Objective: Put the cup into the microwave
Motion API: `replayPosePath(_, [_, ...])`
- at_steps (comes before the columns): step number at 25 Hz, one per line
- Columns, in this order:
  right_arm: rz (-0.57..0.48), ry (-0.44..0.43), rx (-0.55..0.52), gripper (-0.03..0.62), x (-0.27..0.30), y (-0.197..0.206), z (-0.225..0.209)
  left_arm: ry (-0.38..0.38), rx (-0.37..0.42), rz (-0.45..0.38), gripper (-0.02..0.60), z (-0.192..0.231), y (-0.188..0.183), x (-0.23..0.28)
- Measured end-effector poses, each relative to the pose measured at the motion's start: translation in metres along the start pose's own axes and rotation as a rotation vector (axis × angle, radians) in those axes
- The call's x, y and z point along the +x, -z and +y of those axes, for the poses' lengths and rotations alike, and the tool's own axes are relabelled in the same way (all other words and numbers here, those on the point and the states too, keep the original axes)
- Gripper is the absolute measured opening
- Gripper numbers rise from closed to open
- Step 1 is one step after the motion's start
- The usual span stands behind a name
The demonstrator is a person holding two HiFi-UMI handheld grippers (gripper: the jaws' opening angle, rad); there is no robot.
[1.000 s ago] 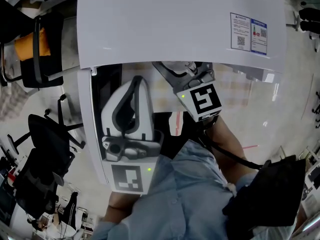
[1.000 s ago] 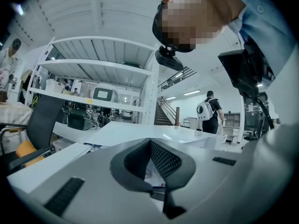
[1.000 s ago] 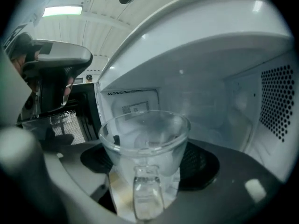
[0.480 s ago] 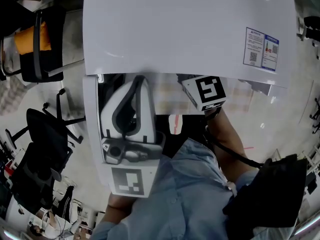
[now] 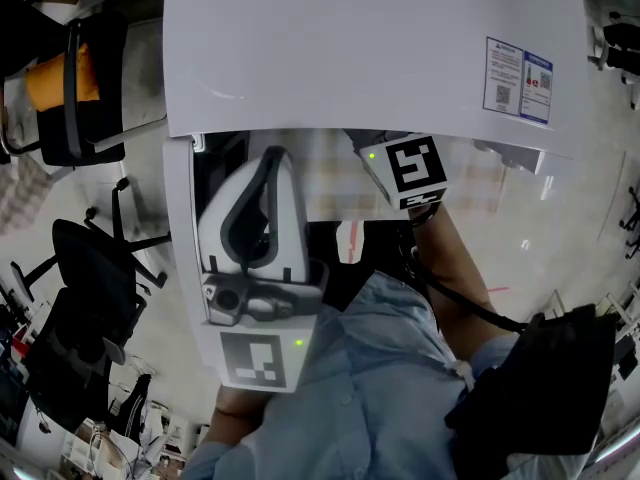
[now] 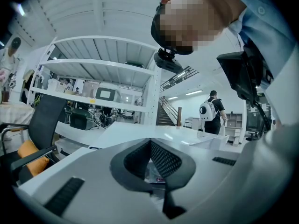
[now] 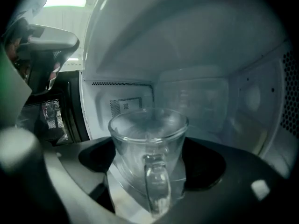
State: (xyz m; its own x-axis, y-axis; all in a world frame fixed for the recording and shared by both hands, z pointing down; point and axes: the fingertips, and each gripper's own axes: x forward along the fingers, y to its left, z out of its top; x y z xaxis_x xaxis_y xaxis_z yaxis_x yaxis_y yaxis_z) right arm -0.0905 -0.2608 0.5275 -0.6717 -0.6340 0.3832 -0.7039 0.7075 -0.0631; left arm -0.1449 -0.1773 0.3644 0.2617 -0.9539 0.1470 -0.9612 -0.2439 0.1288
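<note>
A clear glass cup with its handle toward the camera stands inside the white microwave. My right gripper reaches into the cavity, and its dark pads flank the cup. The jaws have just been opening with the cup between them, and they no longer squeeze it. In the head view only the right gripper's marker cube shows under the microwave's top; the cup is hidden there. My left gripper hangs shut and empty by the open door, its tips touching.
Black office chairs stand on the floor at the left. A chair with an orange cushion is at the upper left. Shelving and a person with a backpack are far off in the left gripper view.
The right gripper's marker cube has slid farther in under the microwave's top edge, then stayed put. The left gripper has kept its place.
</note>
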Motion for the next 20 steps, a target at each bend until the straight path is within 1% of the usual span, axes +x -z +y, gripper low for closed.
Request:
replayPosePath(5, [-0.002, 0.052, 0.018, 0.414, -0.021, -0.002, -0.001, 0.018, 0.003, -0.006, 0.000, -0.007, -0.001, -0.007])
replayPosePath(10, [0.000, 0.099, 0.031, 0.414, -0.053, 0.000, 0.003, 0.042, 0.012, -0.025, 0.000, -0.019, -0.012, -0.018])
replayPosePath(20, [0.001, 0.100, 0.078, 0.410, -0.110, 0.009, 0.037, 0.077, 0.028, -0.054, 0.000, -0.044, -0.029, -0.035])
